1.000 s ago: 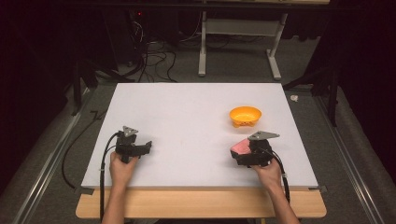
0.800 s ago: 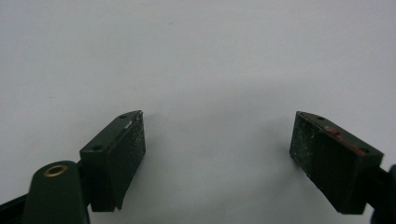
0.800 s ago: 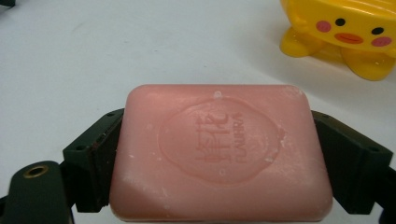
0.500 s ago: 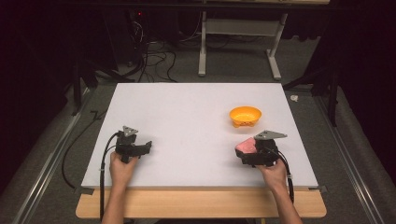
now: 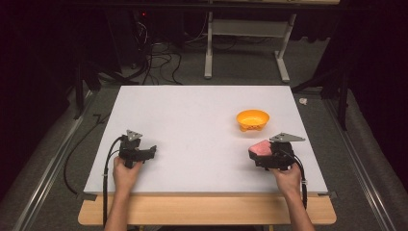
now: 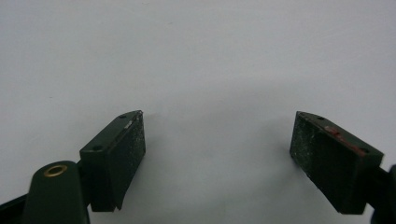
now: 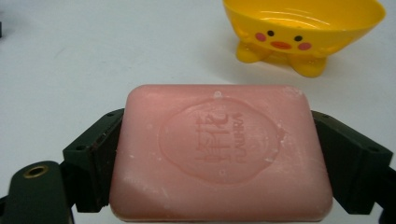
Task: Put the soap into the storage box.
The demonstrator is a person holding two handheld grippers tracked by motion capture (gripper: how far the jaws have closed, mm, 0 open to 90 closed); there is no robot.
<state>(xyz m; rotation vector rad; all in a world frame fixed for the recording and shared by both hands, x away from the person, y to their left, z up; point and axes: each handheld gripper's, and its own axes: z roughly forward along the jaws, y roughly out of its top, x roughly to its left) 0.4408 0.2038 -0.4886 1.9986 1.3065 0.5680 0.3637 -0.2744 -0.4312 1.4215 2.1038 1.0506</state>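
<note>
Soap is gripped between the jaws of the right gripper (image 7: 219,154): a pink bar of soap (image 7: 219,151) with rounded corners, held flat by its two short ends, one black jaw pressed against each end. In the right gripper view an oval seal with raised lettering is seen stamped into its top face, and pale flecks and scuffs are scattered over the matt surface. Just beyond the bar, apart from it, a yellow plastic soap dish (image 7: 303,28) is seen standing on the white bench (image 7: 93,56); it is bowl-shaped, glossy, moulded with a chick's face of two dark eyes, pink cheeks and an orange beak, and carried on small stubby feet. What is seen of its ribbed hollow is bare. From the high view the same dish (image 5: 252,119) is placed toward the right half of the bench (image 5: 192,120), with the right gripper (image 5: 262,153) and the pink bar (image 5: 260,147) near it on the person's side, held just above the board. The face and the stamped seal are too small to be read there. The left gripper (image 5: 152,150) is held low at the left of the bench, well apart from the dish. In the left gripper view its jaws are seen spread wide with nothing between them, their dark pads rough and speckled, above plain white board (image 6: 201,56).
</note>
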